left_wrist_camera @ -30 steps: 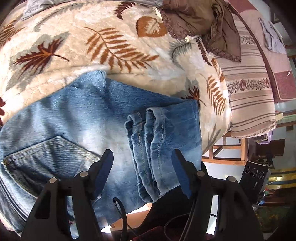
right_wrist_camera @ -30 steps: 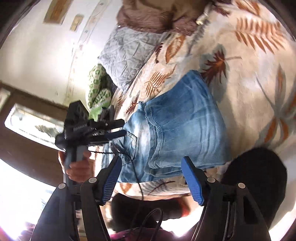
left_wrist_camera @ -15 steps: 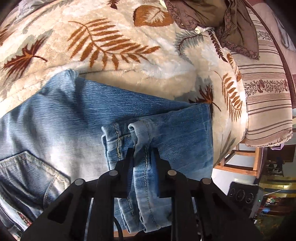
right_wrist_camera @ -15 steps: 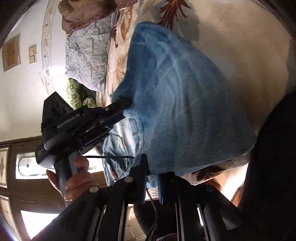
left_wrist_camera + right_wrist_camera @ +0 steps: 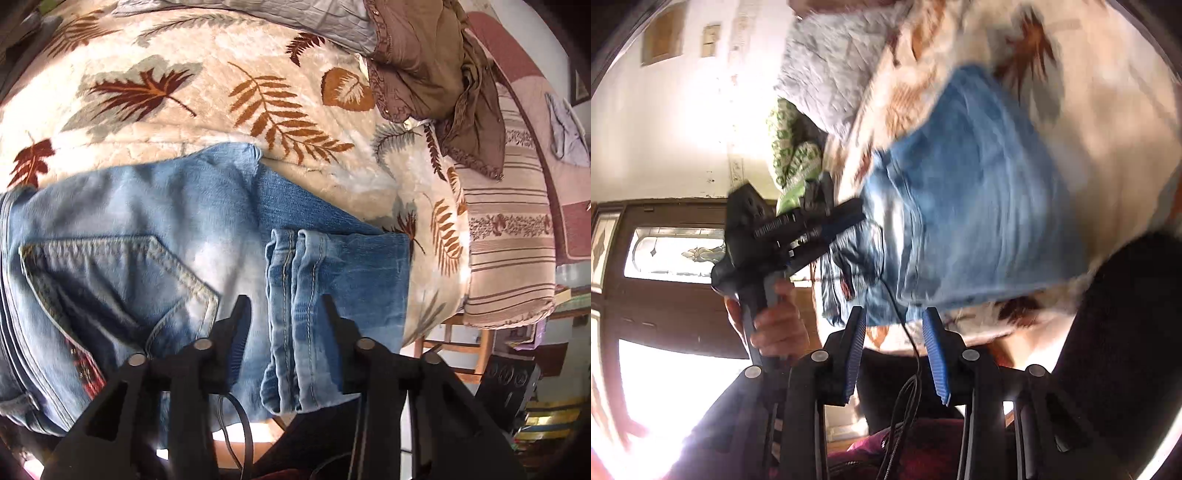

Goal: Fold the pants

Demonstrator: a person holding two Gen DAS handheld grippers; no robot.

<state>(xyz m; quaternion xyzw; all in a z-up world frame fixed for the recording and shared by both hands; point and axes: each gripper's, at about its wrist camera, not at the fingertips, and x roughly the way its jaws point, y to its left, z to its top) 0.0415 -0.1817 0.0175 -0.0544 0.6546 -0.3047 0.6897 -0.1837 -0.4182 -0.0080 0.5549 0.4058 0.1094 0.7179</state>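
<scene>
Blue jeans (image 5: 155,229) lie folded on a leaf-patterned blanket (image 5: 207,92), back pocket (image 5: 110,273) up at the left, the leg hems (image 5: 295,295) doubled over at the right. My left gripper (image 5: 286,314) is open, its fingers either side of the hems, holding nothing. In the blurred right wrist view the jeans (image 5: 979,206) fill the middle. My right gripper (image 5: 895,325) is open just below their near edge, empty. The left gripper (image 5: 827,221) shows there in a hand at the jeans' left side.
A brown garment (image 5: 436,66) and a grey quilt (image 5: 280,18) lie at the far side of the bed. A striped cover (image 5: 506,229) hangs over the right edge above a wooden frame (image 5: 450,343). A green-patterned cushion (image 5: 790,147) and a door (image 5: 665,258) are at the left.
Both grippers were shut on the jeans half a second ago. Both have opened, let go and pulled back a little. The jeans lie flat.
</scene>
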